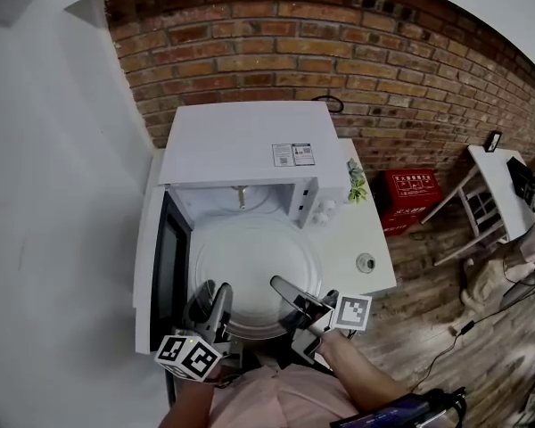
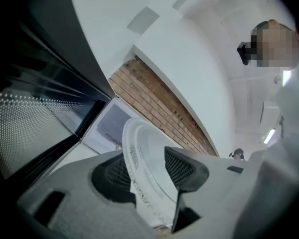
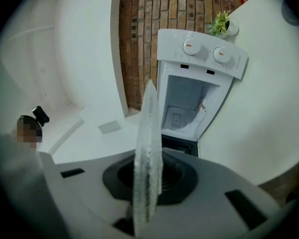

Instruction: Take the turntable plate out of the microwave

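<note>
The round glass turntable plate (image 1: 250,261) hangs level in front of the open white microwave (image 1: 250,141), outside its cavity. My left gripper (image 1: 212,303) holds the plate's near left rim and my right gripper (image 1: 283,289) holds its near right rim. In the left gripper view the plate (image 2: 144,148) runs edge-on between the pads of the left gripper (image 2: 149,171), which press on it. In the right gripper view the plate (image 3: 148,128) stands as a thin edge inside the right gripper (image 3: 148,180), with the jaws tight on it.
The microwave door (image 1: 169,270) swings open to the left, close beside my left gripper. On the white table (image 1: 370,234) stand a small plant (image 1: 357,185) and a small round object (image 1: 366,262). A red crate (image 1: 408,199) and a white stand (image 1: 490,190) sit on the floor at the right.
</note>
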`<state>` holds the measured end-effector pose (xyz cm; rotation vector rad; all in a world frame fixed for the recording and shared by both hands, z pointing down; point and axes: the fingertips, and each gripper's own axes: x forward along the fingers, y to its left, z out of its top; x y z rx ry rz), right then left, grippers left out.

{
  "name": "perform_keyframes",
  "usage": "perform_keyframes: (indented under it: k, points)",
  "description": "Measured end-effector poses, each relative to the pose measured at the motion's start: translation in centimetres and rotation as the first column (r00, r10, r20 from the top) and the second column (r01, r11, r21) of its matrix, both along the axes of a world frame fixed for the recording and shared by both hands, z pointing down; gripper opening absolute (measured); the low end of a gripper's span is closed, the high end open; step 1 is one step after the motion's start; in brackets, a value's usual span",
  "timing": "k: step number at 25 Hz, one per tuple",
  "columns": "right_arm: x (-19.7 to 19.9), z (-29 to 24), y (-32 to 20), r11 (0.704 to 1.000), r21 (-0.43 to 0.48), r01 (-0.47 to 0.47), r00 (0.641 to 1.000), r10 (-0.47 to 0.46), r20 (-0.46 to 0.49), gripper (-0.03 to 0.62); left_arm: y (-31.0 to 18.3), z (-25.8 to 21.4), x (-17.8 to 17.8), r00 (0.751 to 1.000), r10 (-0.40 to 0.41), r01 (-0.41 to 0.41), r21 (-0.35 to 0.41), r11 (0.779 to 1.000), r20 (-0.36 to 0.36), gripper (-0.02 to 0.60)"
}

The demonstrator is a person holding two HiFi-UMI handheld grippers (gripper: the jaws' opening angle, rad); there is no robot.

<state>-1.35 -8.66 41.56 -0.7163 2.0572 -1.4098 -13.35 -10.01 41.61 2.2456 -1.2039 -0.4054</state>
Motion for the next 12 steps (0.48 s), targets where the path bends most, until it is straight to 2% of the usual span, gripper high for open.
perform_keyframes:
  k: [12]
  points:
    - [0.21,0.12,-0.15,1.0,0.002,-0.008,1.0,0.008,0.001,0.032,-0.28,-0.17,0.19,1.0,0.007,-0.007,0.006,1.0,0.008,0.19]
